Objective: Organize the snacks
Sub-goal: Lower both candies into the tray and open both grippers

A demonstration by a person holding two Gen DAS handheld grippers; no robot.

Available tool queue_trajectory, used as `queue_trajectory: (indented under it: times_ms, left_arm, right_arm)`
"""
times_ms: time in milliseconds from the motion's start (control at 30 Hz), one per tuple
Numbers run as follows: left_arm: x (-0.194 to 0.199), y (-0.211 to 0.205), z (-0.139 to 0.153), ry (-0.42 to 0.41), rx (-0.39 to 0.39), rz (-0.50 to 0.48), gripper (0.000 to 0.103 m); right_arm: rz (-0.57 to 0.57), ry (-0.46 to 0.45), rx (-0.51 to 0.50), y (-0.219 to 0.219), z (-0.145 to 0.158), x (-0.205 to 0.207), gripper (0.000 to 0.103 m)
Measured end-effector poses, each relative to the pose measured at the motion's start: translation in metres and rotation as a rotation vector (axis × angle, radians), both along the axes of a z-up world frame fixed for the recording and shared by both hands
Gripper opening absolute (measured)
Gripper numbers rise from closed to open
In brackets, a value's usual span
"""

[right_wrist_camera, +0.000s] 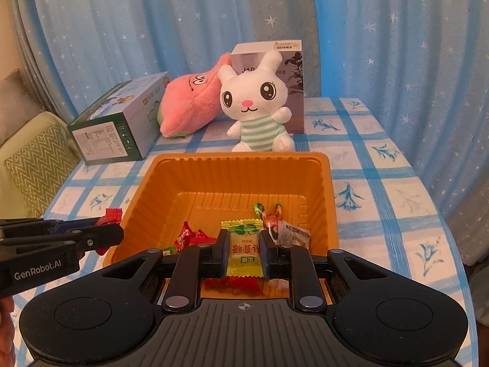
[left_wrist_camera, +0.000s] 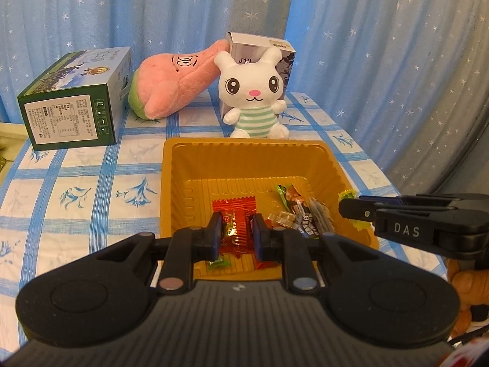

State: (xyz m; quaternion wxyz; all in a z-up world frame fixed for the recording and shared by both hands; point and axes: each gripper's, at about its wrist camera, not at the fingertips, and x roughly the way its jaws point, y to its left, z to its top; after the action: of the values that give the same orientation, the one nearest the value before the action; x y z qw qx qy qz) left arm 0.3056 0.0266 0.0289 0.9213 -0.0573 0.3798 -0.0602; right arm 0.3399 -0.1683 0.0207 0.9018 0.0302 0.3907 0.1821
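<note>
Left gripper (left_wrist_camera: 235,235) poised over the near end of the orange tray (left_wrist_camera: 183,183), jaws closed on a red snack packet (left_wrist_camera: 233,214); loose wrapped candies (left_wrist_camera: 301,214) lie on the tray floor to the right of it. Right gripper (left_wrist_camera: 347,206) enters from the right edge at the tray's right rim, a yellow-green wrapper (left_wrist_camera: 347,195) showing at its tip. Behind the tray on the blue-checked tablecloth (left_wrist_camera: 76,177): white plush rabbit (left_wrist_camera: 252,91) leaning on a grey box (left_wrist_camera: 259,44), pink plush (left_wrist_camera: 177,79) lying just beside it, green box (left_wrist_camera: 73,101) at far left, starred blue curtain (left_wrist_camera: 382,46) as backdrop.
</note>
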Motion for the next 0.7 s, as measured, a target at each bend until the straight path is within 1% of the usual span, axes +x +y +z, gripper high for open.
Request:
queue_trajectory:
  times_ms: [333, 700]
  left_arm:
    - [0.034, 0.007, -0.008, 0.021, 0.011, -0.004, 0.018]
    - [0.056, 0.01, -0.016, 0.027, 0.022, -0.005, 0.018]
  right_arm:
    - [-0.018, 0.028, 0.034, 0.007, -0.006, 0.037, 0.021]
    - [-0.02, 0.04, 0.061, 0.019, -0.013, 0.062, 0.021]
